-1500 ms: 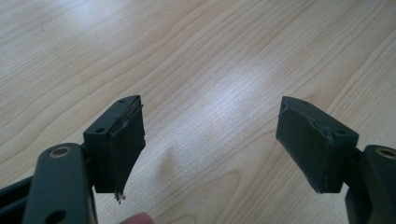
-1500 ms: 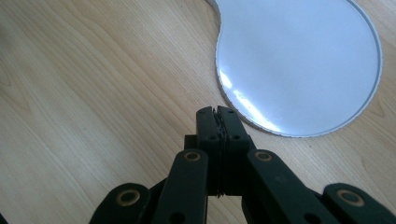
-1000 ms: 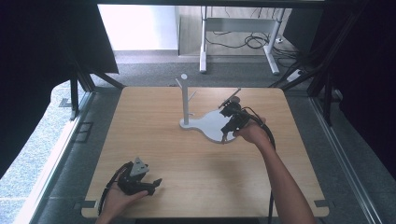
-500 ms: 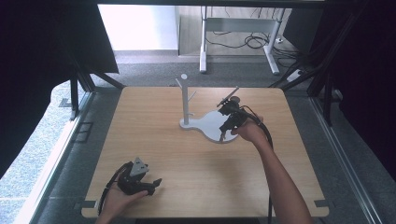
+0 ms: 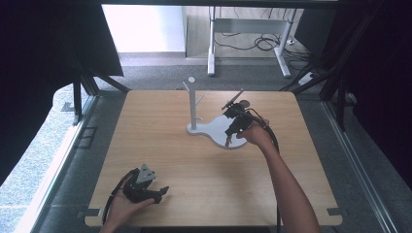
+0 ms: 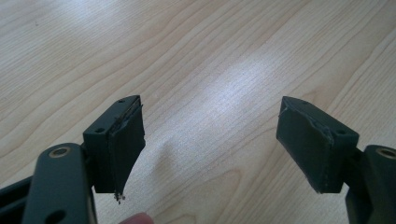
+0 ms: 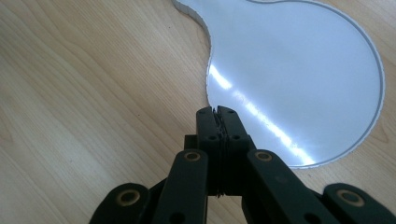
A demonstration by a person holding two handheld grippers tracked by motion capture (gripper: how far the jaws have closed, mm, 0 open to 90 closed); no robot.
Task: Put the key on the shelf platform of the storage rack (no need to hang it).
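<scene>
My right gripper (image 5: 228, 141) hangs over the white stand base (image 5: 221, 130), a flat white plate with a rounded lobe that lies on the wooden worktop (image 5: 160, 145) a little right of the middle and toward its far side. A thin white post with short pegs (image 5: 193, 102) rises upright from the narrower end of that plate. In the right gripper view my fingers (image 7: 219, 116) are pressed flat together with nothing between them, tips pointing down at the near edge of the stand base (image 7: 299, 70), right where the lobe curves in toward the neck; I cannot tell whether the tips touch the plate or sit just above it. My left gripper (image 5: 158, 191) rests low near the front left corner of the worktop, well apart from the stand. In the left gripper view its two black pads (image 6: 119, 140) stand wide apart, holding nothing, with bare wood (image 6: 210, 70) between them.
</scene>
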